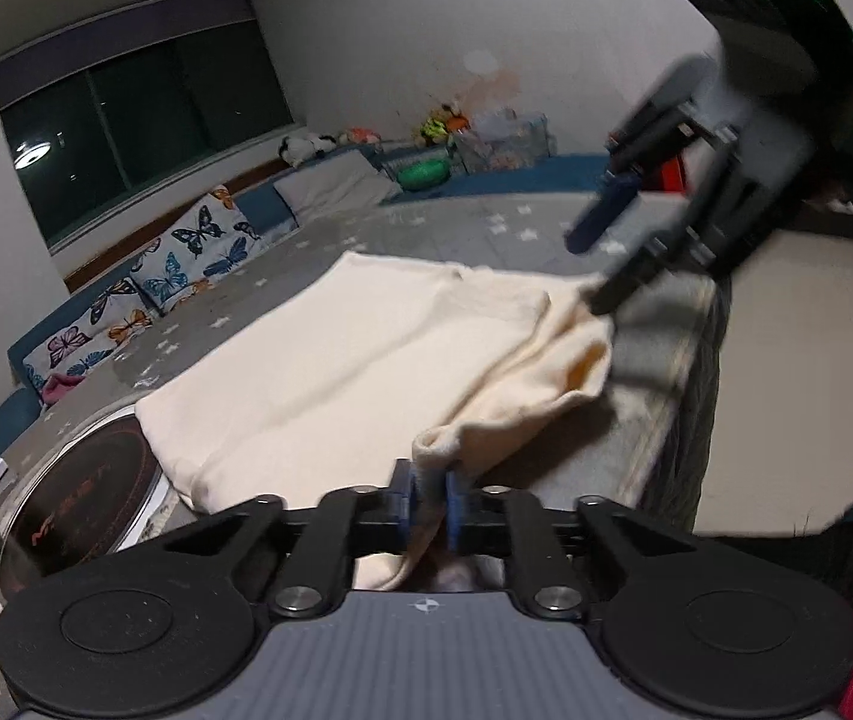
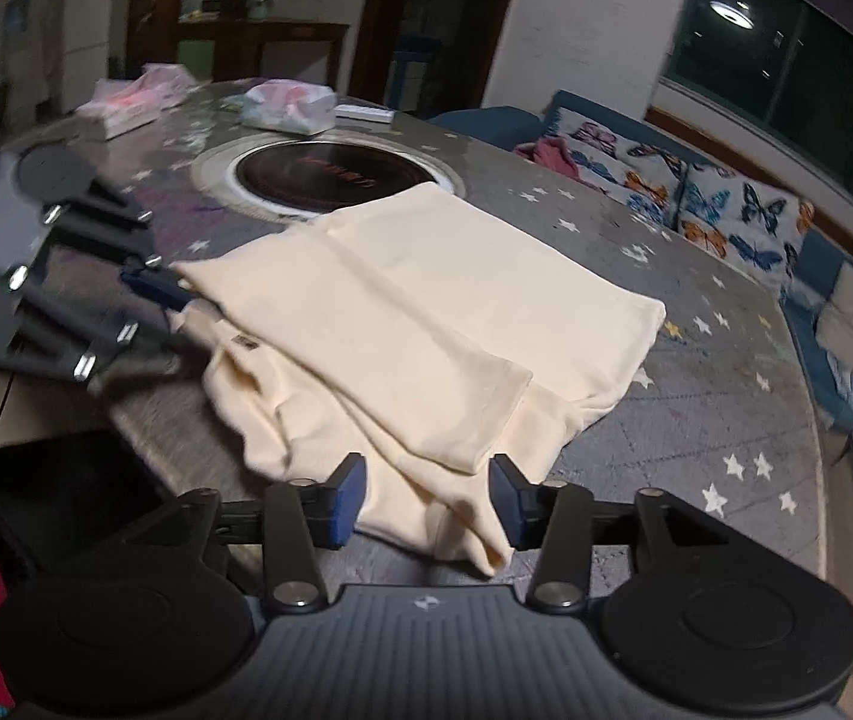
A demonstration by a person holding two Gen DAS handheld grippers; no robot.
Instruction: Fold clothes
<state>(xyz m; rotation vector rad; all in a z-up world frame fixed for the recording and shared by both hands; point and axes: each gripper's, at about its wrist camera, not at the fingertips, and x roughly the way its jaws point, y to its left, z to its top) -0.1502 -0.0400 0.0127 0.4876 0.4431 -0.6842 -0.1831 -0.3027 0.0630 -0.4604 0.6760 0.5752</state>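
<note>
A cream garment (image 1: pixel 366 354) lies partly folded on the grey star-patterned table (image 1: pixel 486 228); it also shows in the right wrist view (image 2: pixel 426 324). My left gripper (image 1: pixel 429 501) is shut on a bunched corner of the garment at its near edge. In the right wrist view my left gripper (image 2: pixel 168 294) shows at the garment's left corner. My right gripper (image 2: pixel 429 498) is open, its blue pads on either side of the garment's near hanging edge. In the left wrist view my right gripper (image 1: pixel 591 267) hovers at the garment's far right corner, blurred.
A round black induction hob (image 2: pixel 318 177) is set in the table (image 2: pixel 696 420) beyond the garment. Tissue packs (image 2: pixel 288 105) and a remote lie at the far side. A bench with butterfly cushions (image 2: pixel 696 198) runs along the window wall. The table edge (image 1: pixel 702 360) drops off at right.
</note>
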